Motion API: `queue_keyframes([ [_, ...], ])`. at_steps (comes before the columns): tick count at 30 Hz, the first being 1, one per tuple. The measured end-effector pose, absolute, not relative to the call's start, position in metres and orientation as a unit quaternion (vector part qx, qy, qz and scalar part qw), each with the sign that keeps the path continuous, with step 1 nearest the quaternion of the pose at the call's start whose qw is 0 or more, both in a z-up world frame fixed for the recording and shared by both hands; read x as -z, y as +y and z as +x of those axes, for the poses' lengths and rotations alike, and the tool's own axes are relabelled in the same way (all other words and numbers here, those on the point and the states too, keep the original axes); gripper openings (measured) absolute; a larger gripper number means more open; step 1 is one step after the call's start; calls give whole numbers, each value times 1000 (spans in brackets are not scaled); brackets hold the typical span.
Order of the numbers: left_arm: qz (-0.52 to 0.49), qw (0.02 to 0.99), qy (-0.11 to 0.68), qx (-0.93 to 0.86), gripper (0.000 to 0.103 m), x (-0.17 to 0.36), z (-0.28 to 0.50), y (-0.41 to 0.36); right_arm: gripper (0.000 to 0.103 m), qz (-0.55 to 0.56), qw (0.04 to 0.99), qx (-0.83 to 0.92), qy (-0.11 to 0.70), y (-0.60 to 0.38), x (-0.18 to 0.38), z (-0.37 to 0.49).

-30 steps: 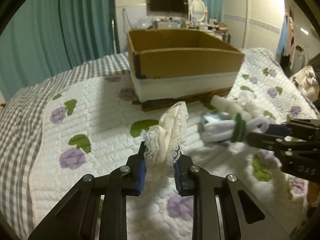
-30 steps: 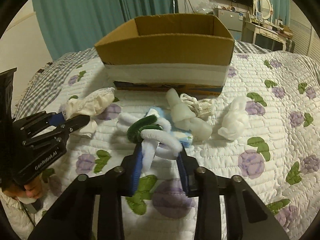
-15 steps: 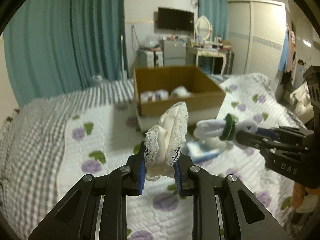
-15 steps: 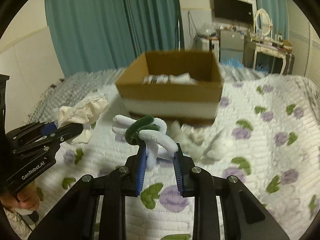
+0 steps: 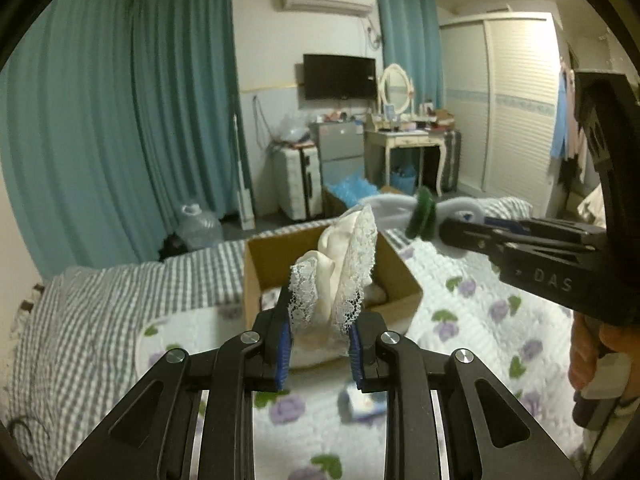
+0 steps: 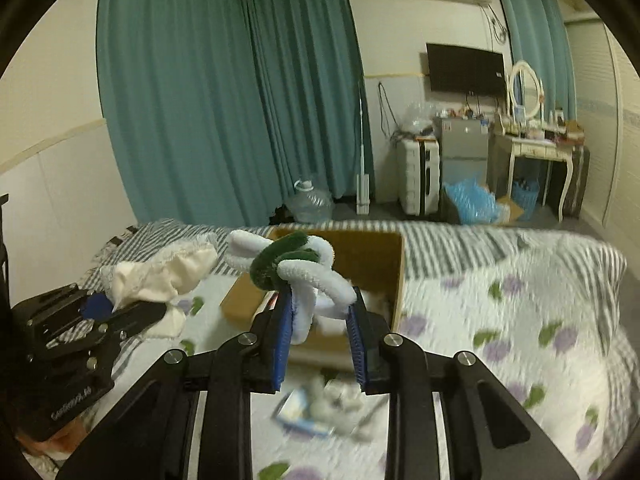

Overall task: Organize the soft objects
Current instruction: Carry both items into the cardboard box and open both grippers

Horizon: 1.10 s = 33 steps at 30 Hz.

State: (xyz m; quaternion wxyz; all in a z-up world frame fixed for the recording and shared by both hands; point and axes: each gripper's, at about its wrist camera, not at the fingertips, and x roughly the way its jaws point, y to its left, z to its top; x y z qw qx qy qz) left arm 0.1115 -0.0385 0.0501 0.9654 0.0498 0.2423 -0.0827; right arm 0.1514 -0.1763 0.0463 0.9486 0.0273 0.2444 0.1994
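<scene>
My left gripper (image 5: 318,346) is shut on a cream lace-trimmed cloth (image 5: 340,272) and holds it high above the bed, in front of the open cardboard box (image 5: 256,280). My right gripper (image 6: 318,346) is shut on a white and green fuzzy knot toy (image 6: 292,266), also raised, with the box (image 6: 372,256) just beyond it. Each gripper shows in the other's view: the right one (image 5: 452,232) with its toy (image 5: 420,214), the left one (image 6: 132,312) with its cloth (image 6: 160,276). White soft items lie inside the box (image 5: 378,294).
The bed has a quilted floral cover (image 5: 480,320) and a grey checked sheet (image 5: 100,312). A blue-and-white item and white soft pieces (image 6: 328,404) lie on the quilt below the grippers. Beyond the bed are teal curtains, a water jug, suitcase and dressing table.
Both grippers have risen well above the bed with their loads still held. The box now looks lower and farther down in both views.
</scene>
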Motion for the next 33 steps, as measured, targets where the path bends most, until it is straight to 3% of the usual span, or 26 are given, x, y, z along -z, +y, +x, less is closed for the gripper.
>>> queue_keyframes([
  [5, 41, 963, 258, 68, 23, -41, 165, -42, 25, 14, 945, -205, 255, -169, -43, 206],
  [12, 37, 957, 284, 46, 29, 1, 234, -43, 28, 30, 925, -208, 315, -162, 7, 288],
  [14, 46, 952, 299, 39, 52, 15, 248, -43, 31, 25, 921, -213, 324, -158, 19, 301],
  [15, 45, 951, 305, 36, 74, 20, 251, -43, 35, 23, 920, -216, 327, -157, 23, 305],
  [16, 37, 949, 313, 28, 85, 28, 257, -40, 37, 22, 919, -218, 327, -157, 27, 309],
  [21, 36, 949, 313, 2, 85, 42, 261, -35, 68, 43, 922, -215, 320, -162, 40, 321],
  [23, 40, 949, 313, -2, 85, 41, 259, -35, 71, 45, 924, -215, 313, -166, 37, 319],
  [26, 41, 952, 305, -6, 85, 30, 246, -36, 84, 42, 932, -208, 294, -171, 22, 308],
  [33, 48, 965, 257, -14, 85, -30, 196, -43, 94, 14, 947, -198, 251, -183, -39, 250],
])
